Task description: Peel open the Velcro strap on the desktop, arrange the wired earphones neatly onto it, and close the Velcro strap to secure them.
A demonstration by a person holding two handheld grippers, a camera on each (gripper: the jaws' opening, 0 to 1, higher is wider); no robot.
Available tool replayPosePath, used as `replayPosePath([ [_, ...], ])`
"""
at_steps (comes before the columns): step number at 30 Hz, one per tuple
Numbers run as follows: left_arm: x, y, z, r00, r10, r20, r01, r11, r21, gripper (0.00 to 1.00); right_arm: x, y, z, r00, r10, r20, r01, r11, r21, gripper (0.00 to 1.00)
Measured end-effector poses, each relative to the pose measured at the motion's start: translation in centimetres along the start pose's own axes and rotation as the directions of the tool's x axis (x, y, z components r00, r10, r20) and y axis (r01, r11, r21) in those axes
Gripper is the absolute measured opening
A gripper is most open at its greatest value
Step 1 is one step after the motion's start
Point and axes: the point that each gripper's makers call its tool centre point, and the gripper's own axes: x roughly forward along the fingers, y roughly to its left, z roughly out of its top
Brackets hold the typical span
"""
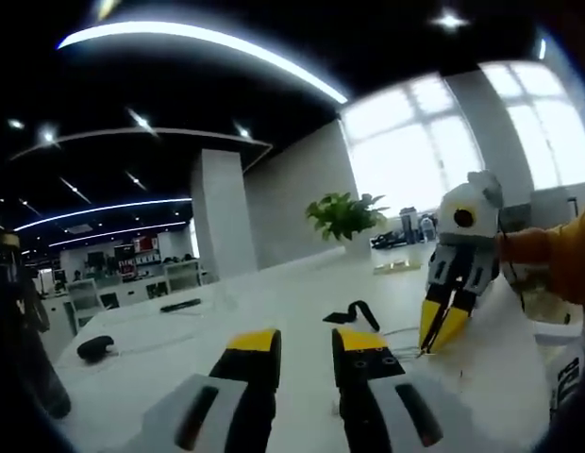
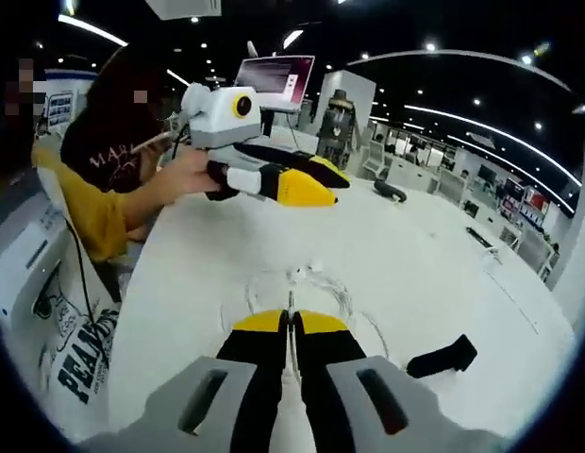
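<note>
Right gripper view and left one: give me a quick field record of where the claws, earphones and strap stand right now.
right claw: jaws shut on the earphone cable, low over the table
earphone cable: thin white loops on the white table, just beyond the right claw
Velcro strap: black, lying on the table, apart from the cable, untouched
left claw: jaws apart, nothing between them, raised above the table
left claw in right gripper view: held in a person's hand, hovering beyond the cable
potted plant: far end of the table
</note>
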Motion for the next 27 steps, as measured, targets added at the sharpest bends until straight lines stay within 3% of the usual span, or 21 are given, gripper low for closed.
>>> replayPosePath([
  [4,0.0,0.0,0.1,1.0,0.004,0.005,-0.004,1.0,-0.001,0.26,0.7,1.7,2.6,0.999,0.028,0.039,-0.03,0.998,0.048,0.06],
  [9,0.0,0.0,0.2,1.0,0.0,0.007,0.0,1.0,-0.002,0.26,2.7,3.7,2.9,0.999,0.018,0.037,-0.019,0.999,0.027,0.06],
  [15,-0.4,-1.0,0.3,1.0,-0.013,0.017,0.013,1.0,-0.006,0.26,0.9,1.7,3.0,0.994,-0.048,0.103,0.035,0.992,0.121,0.1],
  [18,-0.8,-2.2,0.4,0.999,-0.022,0.037,0.023,1.0,-0.015,0.26,-1.1,-1.2,1.9,0.982,-0.163,0.098,0.145,0.975,0.17,0.1],
  [21,-1.0,-3.3,0.6,0.998,-0.023,0.063,0.024,1.0,-0.013,0.26,-2.2,-3.6,-0.8,0.97,-0.238,0.037,0.223,0.945,0.238,0.1],
  [24,-0.9,-4.3,0.4,0.997,-0.023,0.074,0.022,1.0,0.007,0.26,-2.0,-4.1,-3.0,0.973,-0.229,-0.009,0.221,0.926,0.307,0.1],
  [27,-0.9,-4.7,0.1,0.997,-0.003,0.071,-0.001,0.999,0.053,0.26,-1.5,-3.8,-3.6,0.979,-0.202,-0.011,0.193,0.915,0.354,0.1],
])
